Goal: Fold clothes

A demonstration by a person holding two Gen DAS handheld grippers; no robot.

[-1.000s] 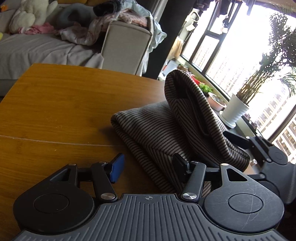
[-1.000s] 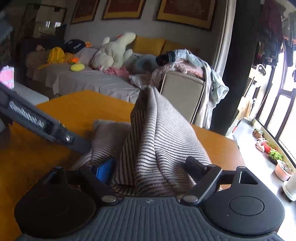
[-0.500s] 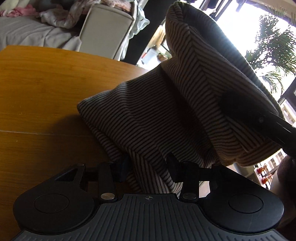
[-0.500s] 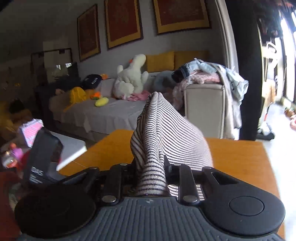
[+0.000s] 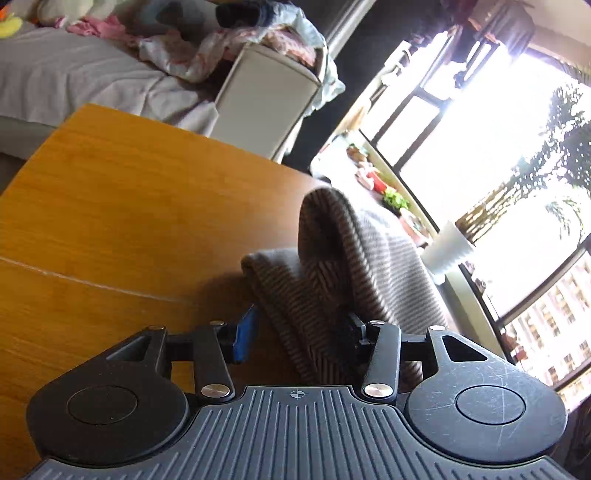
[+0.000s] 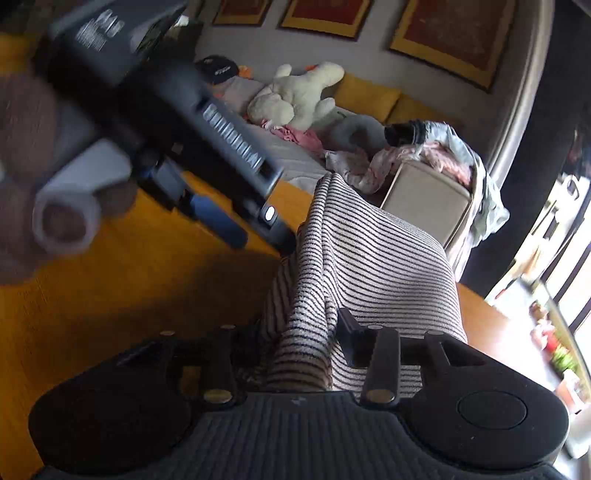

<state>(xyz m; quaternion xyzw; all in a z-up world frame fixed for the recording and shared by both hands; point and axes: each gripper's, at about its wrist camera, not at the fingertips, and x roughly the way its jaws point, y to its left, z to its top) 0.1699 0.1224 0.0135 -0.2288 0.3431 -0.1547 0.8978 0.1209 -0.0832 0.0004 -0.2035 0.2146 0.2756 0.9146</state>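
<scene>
One striped garment [image 5: 354,258]; two claws.

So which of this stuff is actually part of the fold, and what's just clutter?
In the job:
striped garment
left gripper
right gripper
wooden table

Lying about:
plush toy
clothes heap on the sofa arm
white plant pot

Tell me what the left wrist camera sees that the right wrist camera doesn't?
Only the left view shows the white plant pot by the bright window. Only the right view shows the white plush toy, the framed pictures and the left gripper. Both show the striped garment on the wooden table.
</scene>
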